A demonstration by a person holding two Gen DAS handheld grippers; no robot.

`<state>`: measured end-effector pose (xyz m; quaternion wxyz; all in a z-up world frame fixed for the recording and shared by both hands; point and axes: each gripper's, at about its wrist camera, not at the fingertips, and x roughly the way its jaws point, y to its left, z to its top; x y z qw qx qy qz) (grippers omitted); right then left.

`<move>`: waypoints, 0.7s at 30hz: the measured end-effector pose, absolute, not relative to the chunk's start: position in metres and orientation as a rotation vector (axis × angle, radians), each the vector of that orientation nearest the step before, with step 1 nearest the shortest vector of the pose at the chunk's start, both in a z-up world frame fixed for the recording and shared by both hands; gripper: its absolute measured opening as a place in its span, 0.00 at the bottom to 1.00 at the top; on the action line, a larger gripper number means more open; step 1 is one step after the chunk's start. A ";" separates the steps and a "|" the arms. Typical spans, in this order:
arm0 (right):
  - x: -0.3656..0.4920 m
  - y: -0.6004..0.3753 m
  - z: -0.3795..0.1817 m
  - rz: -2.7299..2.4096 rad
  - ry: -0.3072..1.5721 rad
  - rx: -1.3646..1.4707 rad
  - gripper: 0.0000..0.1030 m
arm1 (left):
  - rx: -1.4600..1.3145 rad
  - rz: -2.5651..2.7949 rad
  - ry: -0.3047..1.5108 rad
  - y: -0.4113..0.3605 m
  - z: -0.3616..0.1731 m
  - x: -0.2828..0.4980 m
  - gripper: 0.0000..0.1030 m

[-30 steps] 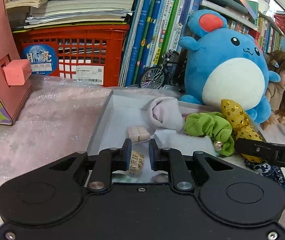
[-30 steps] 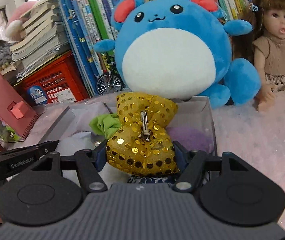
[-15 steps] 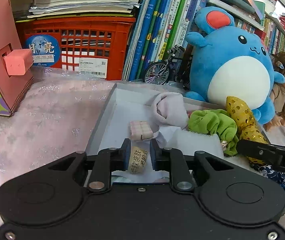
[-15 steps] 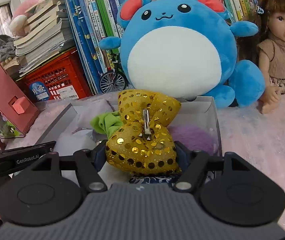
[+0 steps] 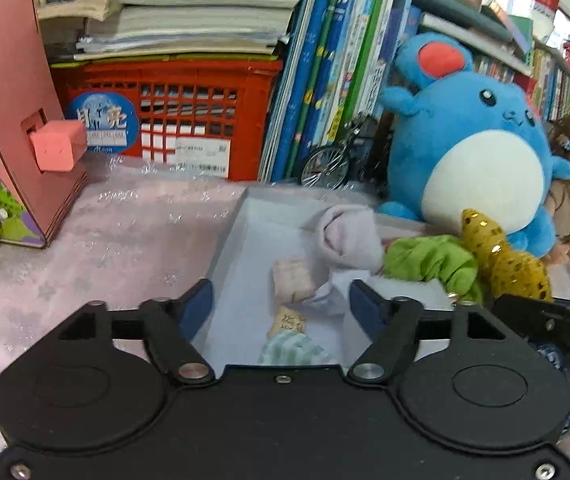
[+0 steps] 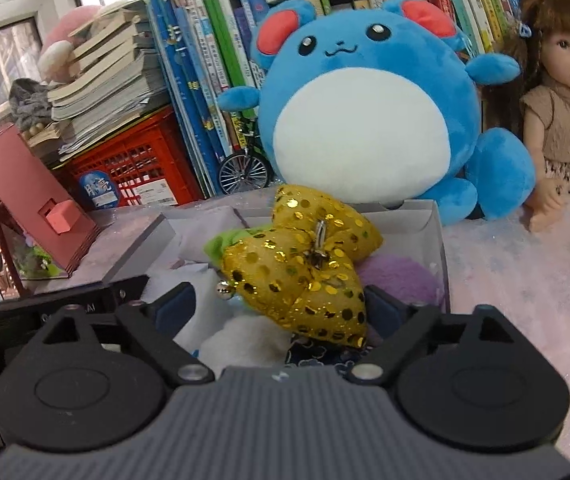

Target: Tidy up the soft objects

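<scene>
- Worktop (image 5: 97, 240): covered by a pale pink sparkly cloth; upright books (image 5: 325, 80) line the far edge.
- Red crate (image 5: 189, 120): far left, against the books, with a stack of books on top.
- Pink wooden box (image 5: 9, 100): far left edge of the worktop.
- Blue plush toy (image 6: 365, 100): stands at the far side, just behind the box; a doll (image 6: 565, 100) sits to its right.
- Toy bicycle (image 5: 333, 156): leans by the books, left of the plush.
- White open box (image 5: 241, 248): centre of the worktop, holds the soft things.
- Contents, left part: small pink pad (image 5: 291, 280), small pouch with writing (image 5: 291, 322), pale pink cloth bundle (image 5: 347, 236).
- Contents, right part: green scrunchie (image 5: 433, 260), purple fuzzy piece (image 6: 401, 280), white fluffy piece (image 6: 245, 340).
- Gold sequin bow (image 6: 305, 272): lies tilted on the pile in the box's right part, between the right fingers, free of the left pad; contact with the right pad cannot be told.
- Left hand-held gripper (image 5: 281, 304): jaws spreading, wide apart over the box's near left; the pouch lies below, untouched.
- Right hand-held gripper (image 6: 281, 308): jaws spreading, nothing pinched.
</scene>
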<state>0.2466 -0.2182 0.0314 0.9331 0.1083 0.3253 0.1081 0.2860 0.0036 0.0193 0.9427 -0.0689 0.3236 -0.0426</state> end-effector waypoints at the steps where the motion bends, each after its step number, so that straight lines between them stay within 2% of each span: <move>1: 0.245 -0.217 0.033 0.220 0.662 0.211 0.97 | -0.137 -0.090 0.653 0.002 0.021 0.285 0.78; 7: 0.232 -0.210 0.045 0.226 0.618 0.125 1.00 | -0.097 -0.086 0.625 -0.003 0.030 0.276 0.82; 21: 0.196 -0.211 0.065 0.200 0.521 0.063 1.00 | -0.055 -0.120 0.573 -0.008 0.052 0.233 0.87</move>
